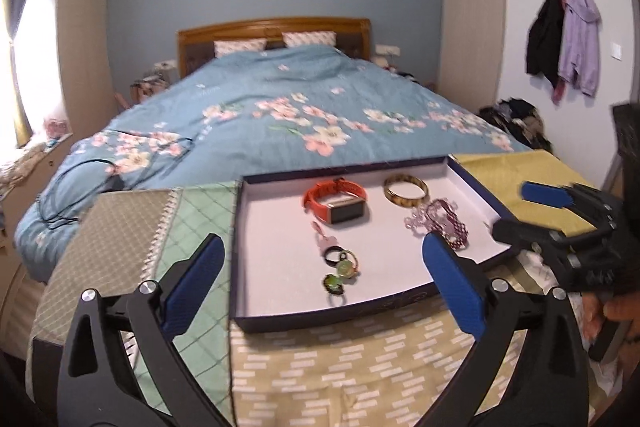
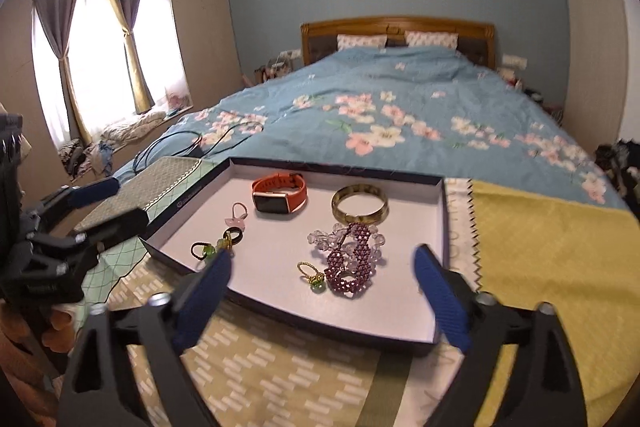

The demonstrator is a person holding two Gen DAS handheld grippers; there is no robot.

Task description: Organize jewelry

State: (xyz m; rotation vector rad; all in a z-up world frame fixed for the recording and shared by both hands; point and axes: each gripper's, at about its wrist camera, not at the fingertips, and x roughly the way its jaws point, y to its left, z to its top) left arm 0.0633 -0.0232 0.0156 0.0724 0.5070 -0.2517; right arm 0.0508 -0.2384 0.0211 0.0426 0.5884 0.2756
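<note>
**Above the tray, both grippers spread**

Over the tray's [image 2: 442, 223] near edge, the right gripper [image 2: 322, 301] and left gripper [image 1: 322, 281] stood spread wide, pinching nothing. Inside lay 1 orange watch [image 2: 279, 195], 1 bangle [image 2: 359, 207], a purple bead bracelet [image 2: 352, 261] and small rings [image 1: 340, 267]. Printing on the rim was unreadable.

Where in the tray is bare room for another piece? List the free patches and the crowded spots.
In the tray, free patches: the near strip between the front wall and the gold ring with green bead; the far left corner beside the orange watch. Crowded: the purple beaded bracelet against the bangle, and the small rings at the left wall.
</note>
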